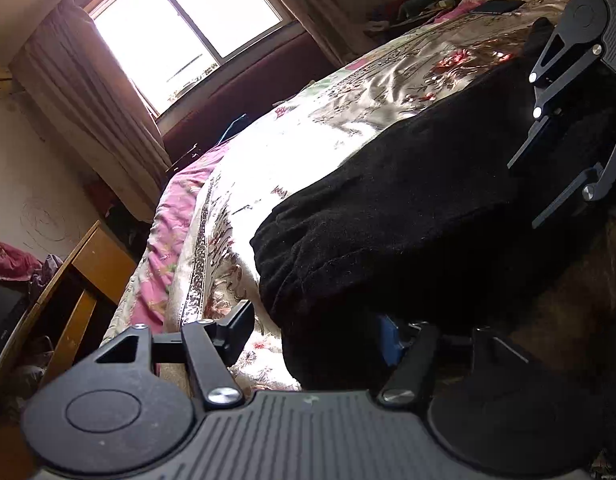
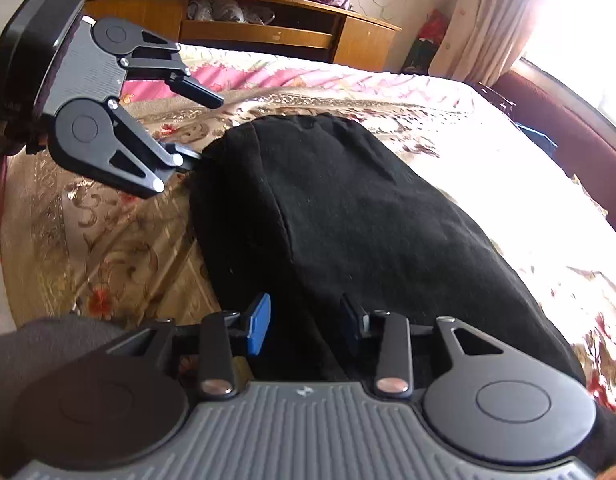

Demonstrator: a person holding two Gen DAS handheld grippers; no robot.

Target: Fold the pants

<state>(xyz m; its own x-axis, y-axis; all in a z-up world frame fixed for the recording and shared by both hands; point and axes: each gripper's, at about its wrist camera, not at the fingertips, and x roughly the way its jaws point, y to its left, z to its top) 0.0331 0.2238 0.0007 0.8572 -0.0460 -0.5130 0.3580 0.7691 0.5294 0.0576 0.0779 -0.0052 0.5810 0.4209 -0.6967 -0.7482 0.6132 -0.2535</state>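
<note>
- Here, the black pants (image 2: 348,216) are seen lying in a thick folded bundle on the floral bedspread (image 2: 108,248), running from the near edge toward the far side.
- The right gripper (image 2: 306,322) is held at the near end, its blue-padded jaws parted with cloth lying between them; a firm pinch is not shown, presumably so the end can be taken up for another fold.
- The left gripper (image 2: 200,128) is set wide open at the far left corner, its lower finger touching or tucked under the hem, probably to lift that end together.
- A wooden cabinet (image 2: 268,24) and curtained window (image 1: 180,28) are noted beyond the bed; nothing is judged to block the fold.
</note>
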